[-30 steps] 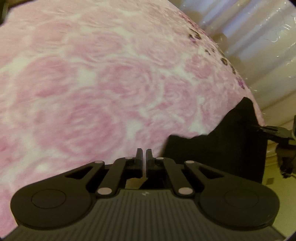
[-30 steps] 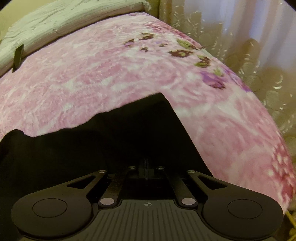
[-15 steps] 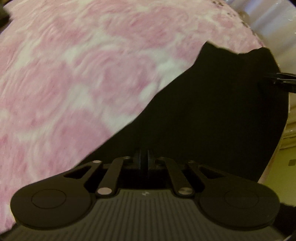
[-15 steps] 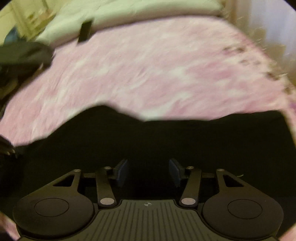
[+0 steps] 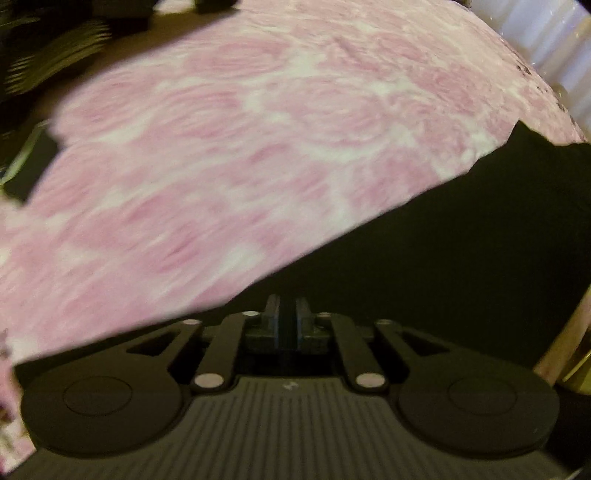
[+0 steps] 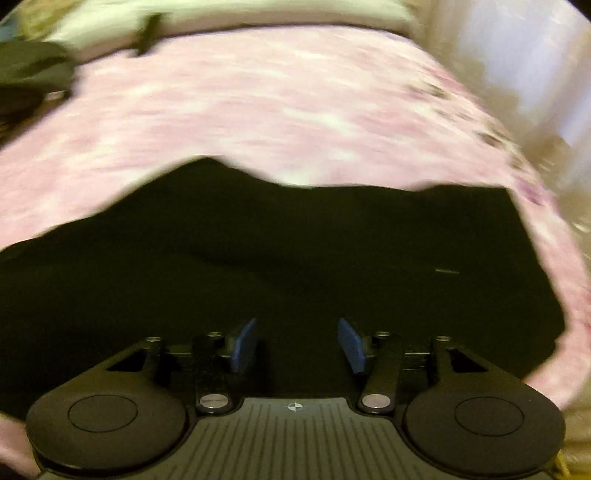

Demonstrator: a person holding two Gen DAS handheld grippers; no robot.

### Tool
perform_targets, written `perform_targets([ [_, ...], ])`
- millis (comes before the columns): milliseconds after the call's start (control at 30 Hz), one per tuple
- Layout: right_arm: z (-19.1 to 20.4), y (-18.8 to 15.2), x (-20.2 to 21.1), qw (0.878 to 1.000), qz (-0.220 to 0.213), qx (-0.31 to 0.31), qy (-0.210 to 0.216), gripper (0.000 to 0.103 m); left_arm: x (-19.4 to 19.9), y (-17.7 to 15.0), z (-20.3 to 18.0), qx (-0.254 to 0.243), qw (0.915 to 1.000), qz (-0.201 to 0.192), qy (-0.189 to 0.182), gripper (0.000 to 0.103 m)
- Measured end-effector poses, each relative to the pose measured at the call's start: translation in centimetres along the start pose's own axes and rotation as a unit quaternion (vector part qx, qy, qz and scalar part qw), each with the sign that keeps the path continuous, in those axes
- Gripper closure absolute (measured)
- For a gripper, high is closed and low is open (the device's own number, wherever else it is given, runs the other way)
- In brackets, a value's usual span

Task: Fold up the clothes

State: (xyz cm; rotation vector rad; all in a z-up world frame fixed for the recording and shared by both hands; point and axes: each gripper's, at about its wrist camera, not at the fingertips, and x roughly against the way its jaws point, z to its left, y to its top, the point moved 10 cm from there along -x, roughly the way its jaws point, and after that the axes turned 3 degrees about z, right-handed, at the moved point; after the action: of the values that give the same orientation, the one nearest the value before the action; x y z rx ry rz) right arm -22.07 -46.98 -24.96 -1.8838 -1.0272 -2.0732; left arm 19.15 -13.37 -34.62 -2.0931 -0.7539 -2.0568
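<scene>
A black garment (image 6: 295, 258) lies spread on the pink floral bedspread (image 6: 258, 110). In the left wrist view the garment (image 5: 461, 240) fills the lower right, with its edge running diagonally. My left gripper (image 5: 287, 310) is shut on the black garment's edge. My right gripper (image 6: 297, 343) is open and empty, its blue pads (image 6: 243, 345) apart just above the garment's near part.
The bedspread (image 5: 240, 147) covers the bed. A pale pillow (image 6: 221, 14) lies at the far end. Dark objects (image 6: 29, 74) sit at the far left. Curtains (image 6: 524, 55) hang at the right. Dark clutter (image 5: 55, 55) shows beyond the bed's left edge.
My right gripper let go of the garment and opened, then drew back. My left gripper stayed shut on the cloth and swung left, so more bedspread shows.
</scene>
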Motion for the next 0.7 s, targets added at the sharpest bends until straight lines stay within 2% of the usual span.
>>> perform_targets([
  [33,3.1,0.0,0.1,1.000,-0.003,0.014,0.019,0.033,0.7,-1.5,1.0,-0.001,1.0000,0.002,0.003,0.096],
  [233,18.4,-2.5,0.3,0.991,0.016,0.083,0.106,0.033,2.1,-11.4,9.2,0.043,0.9985,0.025,0.020,0.093],
  [333,22.4,-3.3,1.6,0.989,0.012,0.101,0.110,0.033,3.6,-13.8,12.9,0.064,0.9978,-0.001,0.016,0.091],
  [367,23.3,-3.4,2.2,0.988,0.011,0.105,0.110,0.033,4.2,-14.5,14.0,0.071,0.9971,-0.006,0.025,0.091],
  [433,24.7,-3.8,3.2,0.987,0.008,0.121,0.107,0.033,5.3,-15.5,15.5,0.083,0.9958,-0.017,0.034,0.087],
  [500,26.1,-4.3,4.0,0.984,0.004,0.146,0.104,0.033,6.4,-16.5,16.4,0.086,0.9950,-0.030,0.039,0.087],
  [600,29.6,-5.5,4.1,0.970,-0.006,0.214,0.117,0.032,8.1,-17.5,15.1,0.046,0.9961,-0.056,0.051,0.087],
  [667,32.2,-6.1,4.2,0.949,-0.026,0.282,0.138,0.030,8.6,-18.1,12.8,-0.032,0.9943,-0.067,0.076,0.085],
  [700,33.4,-6.5,4.3,0.937,-0.038,0.315,0.148,0.028,8.6,-18.4,11.3,-0.093,0.9877,-0.072,0.103,0.085],
])
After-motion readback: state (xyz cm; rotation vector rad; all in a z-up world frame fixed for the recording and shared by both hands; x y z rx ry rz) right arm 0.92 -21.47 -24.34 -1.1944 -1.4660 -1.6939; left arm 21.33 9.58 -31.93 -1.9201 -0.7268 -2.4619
